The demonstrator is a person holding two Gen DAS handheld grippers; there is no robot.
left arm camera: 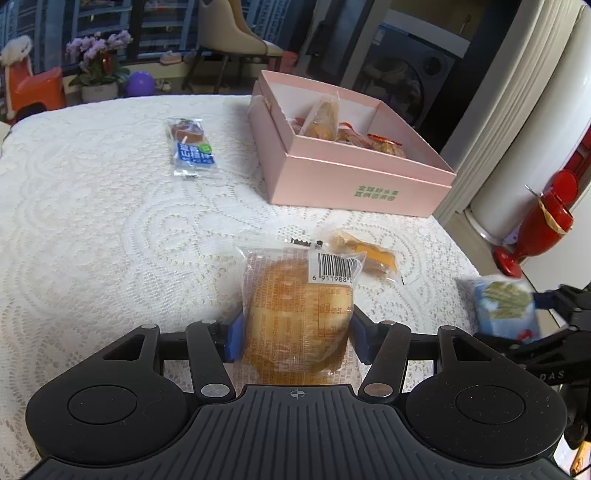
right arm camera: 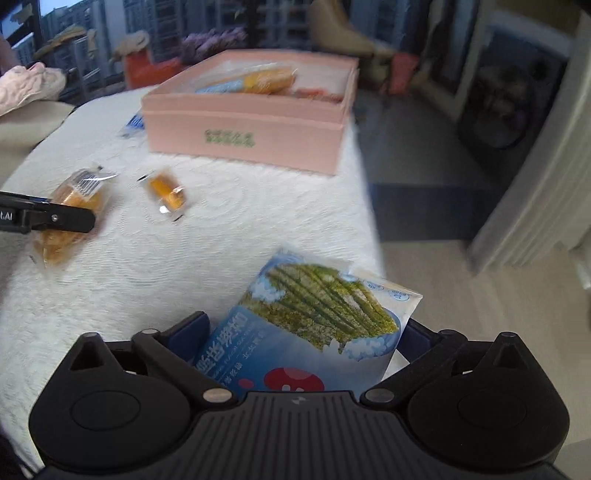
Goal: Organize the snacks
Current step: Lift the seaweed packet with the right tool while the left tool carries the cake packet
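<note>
A white lace tablecloth (left arm camera: 92, 221) is spread over the table. Far left, dark windows (left arm camera: 155, 26) are seen behind purple orchids (left arm camera: 98, 50); a beige chair (left arm camera: 236, 33) is placed beyond; pale wooden floor (right arm camera: 436, 280) is lit at right.

The tablecloth (left arm camera: 92, 221) is white lace-like cloth, matt, with a raised woven pattern. The box (left arm camera: 354, 184) looks like smooth matt pink card, while the bun wrapper (left arm camera: 295, 306), the small orange snack wrapper (left arm camera: 364, 254) and the blue seaweed packet (right arm camera: 314, 332) are thin glossy plastic film. Both grippers' bodies are matt black plastic, ribbed in the middle, with small shiny metal pins.
</note>
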